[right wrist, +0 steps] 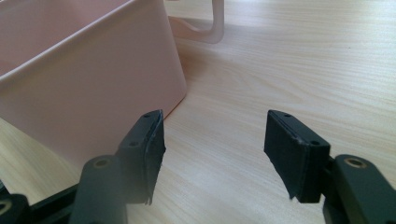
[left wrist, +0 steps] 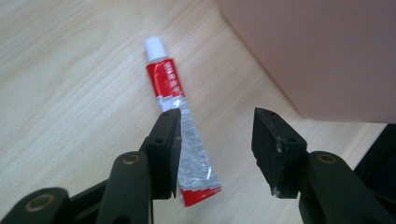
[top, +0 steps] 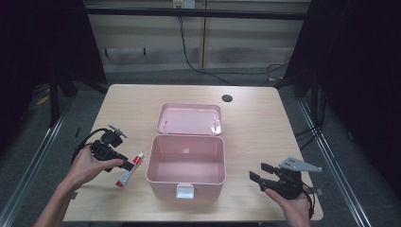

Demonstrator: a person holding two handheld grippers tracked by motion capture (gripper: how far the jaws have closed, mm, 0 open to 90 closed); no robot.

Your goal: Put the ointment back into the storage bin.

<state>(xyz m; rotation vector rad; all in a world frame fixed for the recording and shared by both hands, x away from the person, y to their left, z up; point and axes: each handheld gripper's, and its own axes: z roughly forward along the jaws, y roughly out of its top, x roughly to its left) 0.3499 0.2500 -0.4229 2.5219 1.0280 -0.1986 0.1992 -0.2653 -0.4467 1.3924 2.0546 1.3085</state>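
Both grippers wide open — left gripper [left wrist: 217, 135] over tube [left wrist: 180, 119], right gripper [right wrist: 215, 149] empty.

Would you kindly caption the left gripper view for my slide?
Open left gripper poised over a red-and-silver tube lying beside the pink box.

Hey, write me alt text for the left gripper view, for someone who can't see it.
A red and silver tube with a white cap lies on a light wooden table, its crimped end nearest the camera. The left gripper is open above it, one black jaw overlapping the tube's lower half. The side of a pink box shows at the upper right.
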